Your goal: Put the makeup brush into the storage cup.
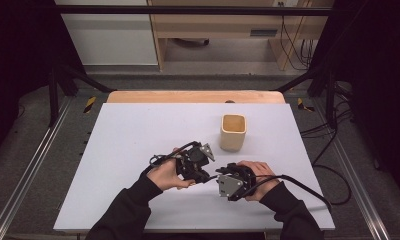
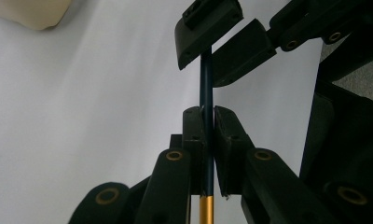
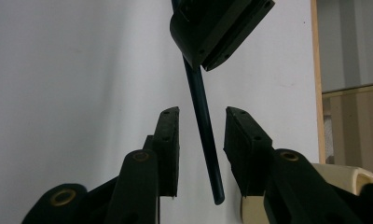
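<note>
A thin dark blue stick (image 2: pixel 206 84) with a gold section at its near end runs between my two grippers. My left gripper (image 2: pixel 207 112) is shut on it. My right gripper (image 3: pixel 202 112) is open, with the free end of the stick (image 3: pixel 204 135) between its fingers and touching neither. In the high view the left gripper (image 1: pixel 207 175) and the right gripper (image 1: pixel 219 176) face each other tip to tip, low over the near middle of the white board (image 1: pixel 138 135). The left gripper's jaws (image 3: pixel 196 63) clamp the stick higher up in the right gripper view.
A cream square cup (image 1: pixel 233 132) stands upright on the board just beyond the grippers, a little to the right; its rim (image 3: pixel 348 175) lies beside my right fingers. The wooden table edge (image 1: pixel 188 96) runs along the back. Black cables (image 1: pixel 308 187) trail right.
</note>
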